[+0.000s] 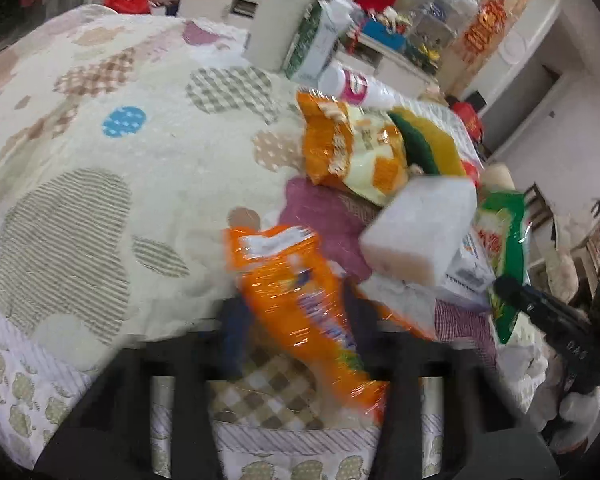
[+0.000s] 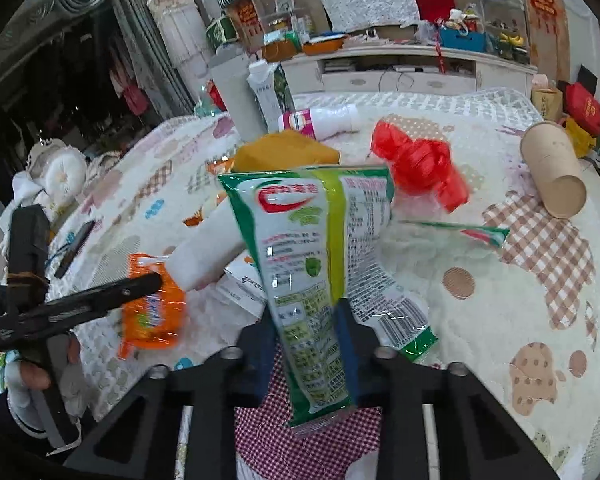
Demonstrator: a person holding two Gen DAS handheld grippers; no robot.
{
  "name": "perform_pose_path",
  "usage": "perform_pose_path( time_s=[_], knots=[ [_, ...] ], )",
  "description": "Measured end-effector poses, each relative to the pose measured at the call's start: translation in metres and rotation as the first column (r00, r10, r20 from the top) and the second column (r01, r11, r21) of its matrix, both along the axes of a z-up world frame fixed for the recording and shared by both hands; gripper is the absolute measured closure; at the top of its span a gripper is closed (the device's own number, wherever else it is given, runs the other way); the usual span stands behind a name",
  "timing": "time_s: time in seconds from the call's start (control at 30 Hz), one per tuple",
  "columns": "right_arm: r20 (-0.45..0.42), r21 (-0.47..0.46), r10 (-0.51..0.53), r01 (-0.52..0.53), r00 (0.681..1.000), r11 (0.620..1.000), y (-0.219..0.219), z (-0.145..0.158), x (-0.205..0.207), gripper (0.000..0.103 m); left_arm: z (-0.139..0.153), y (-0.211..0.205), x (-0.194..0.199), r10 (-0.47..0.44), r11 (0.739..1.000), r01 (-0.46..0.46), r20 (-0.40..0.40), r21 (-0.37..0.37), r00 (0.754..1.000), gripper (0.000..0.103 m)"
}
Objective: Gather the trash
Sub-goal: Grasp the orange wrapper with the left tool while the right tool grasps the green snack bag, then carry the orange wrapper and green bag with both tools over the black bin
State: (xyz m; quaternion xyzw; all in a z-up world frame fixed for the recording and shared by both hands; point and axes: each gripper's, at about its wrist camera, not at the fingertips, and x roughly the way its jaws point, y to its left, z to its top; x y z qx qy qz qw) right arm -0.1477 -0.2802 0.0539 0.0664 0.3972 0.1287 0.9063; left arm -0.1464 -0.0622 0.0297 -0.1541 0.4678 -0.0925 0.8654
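Note:
My left gripper (image 1: 296, 320) is shut on an orange snack wrapper (image 1: 296, 300) and holds it above the quilt; it also shows in the right wrist view (image 2: 152, 312). My right gripper (image 2: 306, 328) is shut on a green and white plastic package (image 2: 316, 264), which stands upright between the fingers. The same package shows in the left wrist view (image 1: 504, 248). A red plastic bag (image 2: 416, 164) lies crumpled on the quilt beyond it. A torn green strip (image 2: 460, 230) lies to its right.
On the patchwork quilt (image 1: 100, 160) lie an orange and cream snack bag (image 1: 356, 148), a yellow-green sponge (image 1: 428, 140), a white foam block (image 1: 420, 228), a white bottle (image 2: 320, 120), a milk carton (image 1: 316, 40) and a cardboard tube (image 2: 556, 168). A cluttered shelf stands behind.

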Motion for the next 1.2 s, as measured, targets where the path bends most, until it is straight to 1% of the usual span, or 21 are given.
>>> perform_pose_path(
  time_s=[0.07, 0.1, 0.13, 0.23, 0.33, 0.5, 0.63, 0.83, 1.03, 1.2],
  knots=[
    [0.026, -0.010, 0.009, -0.008, 1.000, 1.000, 0.000, 0.007, -0.009, 0.086, 0.001, -0.003, -0.001, -0.015, 1.000, 0.015, 0.005, 0.002, 1.000, 0.086],
    [0.038, -0.017, 0.008, -0.007, 0.999, 1.000, 0.000, 0.010, -0.012, 0.087, 0.003, -0.004, -0.002, -0.022, 1.000, 0.022, 0.013, 0.004, 1.000, 0.087],
    [0.057, -0.022, 0.007, -0.006, 0.998, 1.000, 0.000, 0.014, -0.017, 0.087, 0.007, -0.005, -0.005, -0.033, 0.999, 0.032, 0.025, 0.005, 0.999, 0.091],
    [0.101, -0.027, 0.003, -0.001, 0.995, 1.000, -0.001, 0.028, -0.029, 0.088, 0.020, -0.005, -0.011, -0.074, 0.997, 0.074, 0.053, -0.015, 0.996, 0.095],
    [0.130, -0.035, -0.002, 0.006, 0.992, 0.999, -0.002, 0.040, -0.038, 0.088, 0.031, -0.012, -0.020, -0.109, 0.994, 0.108, 0.076, 0.024, 0.991, 0.095],
    [0.169, -0.054, -0.009, 0.019, 0.985, 0.998, -0.005, 0.055, -0.050, 0.088, 0.049, -0.017, -0.031, -0.150, 0.989, 0.148, 0.102, 0.024, 0.983, 0.095],
    [0.190, -0.070, -0.021, 0.035, 0.982, 0.997, -0.009, 0.063, -0.057, 0.088, 0.076, -0.025, -0.040, -0.187, 0.982, 0.184, 0.154, 0.035, 0.970, 0.095],
    [0.209, -0.080, -0.050, 0.068, 0.977, 0.994, -0.021, 0.071, -0.066, 0.088, 0.103, -0.043, -0.045, -0.241, 0.970, 0.241, 0.202, 0.027, 0.949, 0.095],
    [0.223, -0.093, -0.085, 0.107, 0.971, 0.990, -0.036, 0.078, -0.077, 0.088, 0.116, -0.076, -0.038, -0.296, 0.954, 0.300, 0.227, 0.016, 0.928, 0.095],
    [0.230, -0.102, -0.133, 0.160, 0.964, 0.982, -0.059, 0.083, -0.089, 0.088, 0.123, -0.110, -0.031, -0.342, 0.937, 0.350, 0.248, 0.011, 0.907, 0.095]
  ],
)
